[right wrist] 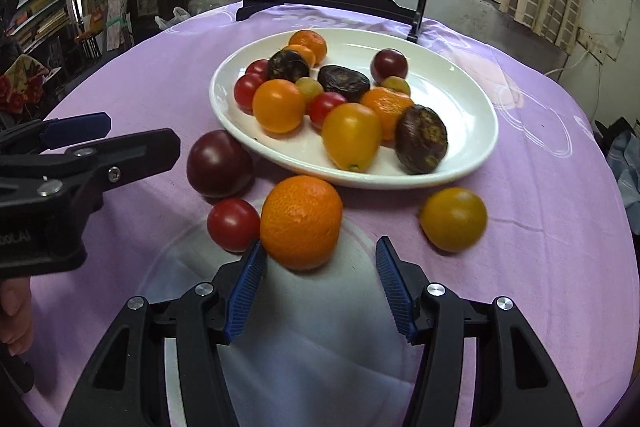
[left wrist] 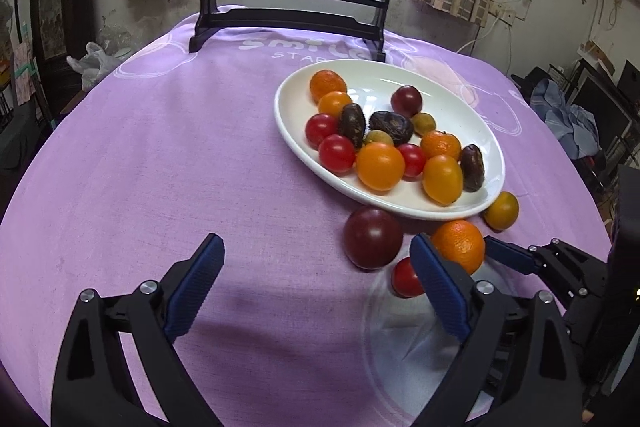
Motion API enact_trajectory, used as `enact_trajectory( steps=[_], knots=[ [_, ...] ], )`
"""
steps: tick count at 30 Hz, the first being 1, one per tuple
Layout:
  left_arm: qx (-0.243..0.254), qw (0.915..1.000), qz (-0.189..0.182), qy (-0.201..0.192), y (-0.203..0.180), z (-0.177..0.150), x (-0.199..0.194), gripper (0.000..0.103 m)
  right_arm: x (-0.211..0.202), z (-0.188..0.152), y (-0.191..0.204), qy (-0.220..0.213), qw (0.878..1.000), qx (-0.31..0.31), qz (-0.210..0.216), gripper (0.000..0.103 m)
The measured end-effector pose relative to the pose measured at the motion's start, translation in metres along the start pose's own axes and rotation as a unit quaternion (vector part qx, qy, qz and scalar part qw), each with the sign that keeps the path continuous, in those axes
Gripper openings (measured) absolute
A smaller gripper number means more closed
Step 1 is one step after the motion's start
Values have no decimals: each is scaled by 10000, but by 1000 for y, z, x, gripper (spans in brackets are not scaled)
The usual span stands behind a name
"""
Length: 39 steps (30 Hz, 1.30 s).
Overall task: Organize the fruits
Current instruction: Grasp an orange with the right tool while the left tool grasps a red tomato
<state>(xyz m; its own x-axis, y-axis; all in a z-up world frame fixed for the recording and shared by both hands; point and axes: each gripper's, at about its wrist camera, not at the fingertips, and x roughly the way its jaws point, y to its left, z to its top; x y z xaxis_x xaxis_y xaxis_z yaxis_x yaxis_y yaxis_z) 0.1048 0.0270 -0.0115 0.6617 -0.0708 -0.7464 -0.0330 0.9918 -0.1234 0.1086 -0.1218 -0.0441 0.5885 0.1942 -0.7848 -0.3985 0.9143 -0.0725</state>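
A white oval plate (right wrist: 472,147) stands on the purple tablecloth (left wrist: 180,147) and holds most of the fruits: red cherry tomatoes, yellow and orange round ones, small mandarins, one dark purple tomato and some dark wrinkled fruits, all lying close together. Four fruits lie on the cloth just beside the near rim of the plate: a mandarin (right wrist: 301,222), a small red tomato (right wrist: 233,224) touching its left side, a big dark purple tomato (right wrist: 219,163) a little further to the left, and a yellow-orange tomato (right wrist: 453,219) apart on the right. The right gripper (right wrist: 320,285) is low over the cloth with its jaws half open; the mandarin is just in front of the fingertips, near the left pad, but the pads do not press on it. The left gripper (left wrist: 316,263) stands to the left with its jaws wide and nothing between them, only bare cloth; its right finger is in front of the small red tomato. Behind the plate a dark wooden stand (left wrist: 288,19) carries a round painted screen with red fruits.
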Motion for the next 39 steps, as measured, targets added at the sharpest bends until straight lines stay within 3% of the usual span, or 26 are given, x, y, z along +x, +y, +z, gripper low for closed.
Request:
enact_trajectory(
  steps=[4,13,25,29,31,35,39],
  knots=[
    [-170,9998,37,115,8,2,5,92,3,5,5,36,9998,7,183,42],
    [3,9999,33,167,-2,-3,8,92,-19,-5,-11,-161,9989,311,296,42],
    [558,9968,-348,446,-37,-25,19,91,-38,-28,-35,-217,9977,634,85,42],
    [695,9965,-214,405,-43,-29,25,82,-40,-28,-38,-185,9982,575,-65,42],
    [755,9959,-113,494,-46,-31,32,72,-44,-29,-39,-230,9982,559,-63,43],
    [851,9952,134,470,-57,-32,37,70,-52,-28,-38,-329,9980,539,-29,43],
    [702,9962,194,486,-61,-28,39,58,-53,-28,-38,-335,9980,544,-18,43]
  ],
)
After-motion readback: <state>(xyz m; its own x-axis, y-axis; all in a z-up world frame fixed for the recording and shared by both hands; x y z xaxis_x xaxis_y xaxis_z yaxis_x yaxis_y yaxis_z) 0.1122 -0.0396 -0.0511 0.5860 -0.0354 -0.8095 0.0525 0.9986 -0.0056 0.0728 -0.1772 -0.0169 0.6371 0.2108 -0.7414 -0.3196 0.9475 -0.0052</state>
